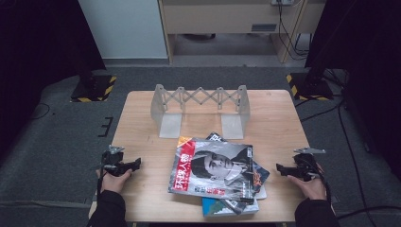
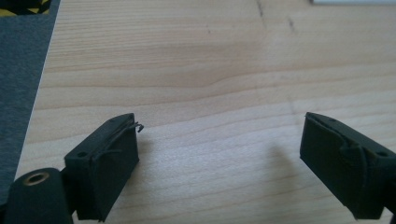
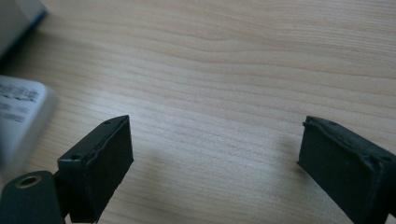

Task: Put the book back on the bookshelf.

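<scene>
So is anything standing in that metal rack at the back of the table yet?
No: the rack stands bare, and the magazines lie in a loose pile on the table in front of it.

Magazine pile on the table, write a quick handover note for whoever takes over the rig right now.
Left gripper: open, nothing between its fingers, low over bare wood left of the pile.
Right gripper: open, nothing held, low over the table right of the pile.
Magazines: loose overlapping stack lying flat at the near centre, the one with the red masthead on top.
Expanding bookend rack: stands at the far side, no magazine in it.
Done: nothing moved into the rack so far.
Left: likely lift the magazines one at a time and stand them between the rack's end plates.
</scene>
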Available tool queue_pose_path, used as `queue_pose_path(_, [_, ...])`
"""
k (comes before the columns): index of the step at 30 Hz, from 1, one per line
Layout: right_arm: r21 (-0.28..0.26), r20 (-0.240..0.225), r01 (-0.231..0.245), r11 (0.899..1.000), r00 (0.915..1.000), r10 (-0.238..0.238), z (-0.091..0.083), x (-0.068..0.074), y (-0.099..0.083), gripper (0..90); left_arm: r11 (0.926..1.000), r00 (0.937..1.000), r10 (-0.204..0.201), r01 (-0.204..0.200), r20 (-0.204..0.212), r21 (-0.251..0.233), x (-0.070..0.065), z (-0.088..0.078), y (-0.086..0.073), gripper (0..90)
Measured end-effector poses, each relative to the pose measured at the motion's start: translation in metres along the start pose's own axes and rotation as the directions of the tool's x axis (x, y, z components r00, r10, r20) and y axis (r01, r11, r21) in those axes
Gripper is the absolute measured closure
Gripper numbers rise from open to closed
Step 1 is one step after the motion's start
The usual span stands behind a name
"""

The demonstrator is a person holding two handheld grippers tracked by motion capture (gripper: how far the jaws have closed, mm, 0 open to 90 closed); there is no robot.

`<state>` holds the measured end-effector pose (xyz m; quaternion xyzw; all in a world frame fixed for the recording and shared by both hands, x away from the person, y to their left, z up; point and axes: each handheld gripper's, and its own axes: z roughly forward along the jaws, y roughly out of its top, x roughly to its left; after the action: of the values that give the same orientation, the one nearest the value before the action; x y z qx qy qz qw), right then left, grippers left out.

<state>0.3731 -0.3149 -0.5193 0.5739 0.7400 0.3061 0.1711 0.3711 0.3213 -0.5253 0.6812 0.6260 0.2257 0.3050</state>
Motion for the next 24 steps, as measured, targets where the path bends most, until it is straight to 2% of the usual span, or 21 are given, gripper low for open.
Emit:
queue_pose_path(3, [-0.022,0.005,-0.001,1.000,1.0000,0.001,-0.004,0.000,0.000,12.7,0.9999,1.0000,-0.005,0.005,-0.002,-0.017,-0.002,-0.004,0.001,14.4])
queue_pose_path(4, [-0.043,0.010,-0.008,0.999,0.9999,0.008,-0.007,0.002,0.002,12.5,0.9992,0.9998,-0.014,0.014,0.017,-0.038,-0.005,-0.006,0.003,15.0])
queue_pose_path(9, [-0.087,-0.015,-0.029,0.996,0.9995,0.028,-0.011,0.006,0.006,11.1,0.9986,0.9995,0.012,-0.010,0.029,-0.052,-0.011,-0.012,0.004,15.0])
queue_pose_path(15, [-0.140,-0.052,-0.033,0.990,0.9983,0.025,-0.019,0.022,0.012,12.8,0.9935,0.9958,-0.027,0.036,0.087,-0.108,-0.017,-0.024,0.005,15.7])
queue_pose_path(20, [-0.192,-0.077,-0.028,0.981,0.9969,0.013,-0.026,0.033,0.017,13.6,0.9921,0.9964,0.002,0.008,0.084,-0.125,-0.020,-0.027,0.004,17.0])
queue_pose_path(24, [-0.212,-0.084,-0.035,0.977,0.9963,0.017,-0.029,0.034,0.018,13.7,0.9874,0.9939,-0.003,0.020,0.111,-0.157,-0.022,-0.033,0.004,17.9])
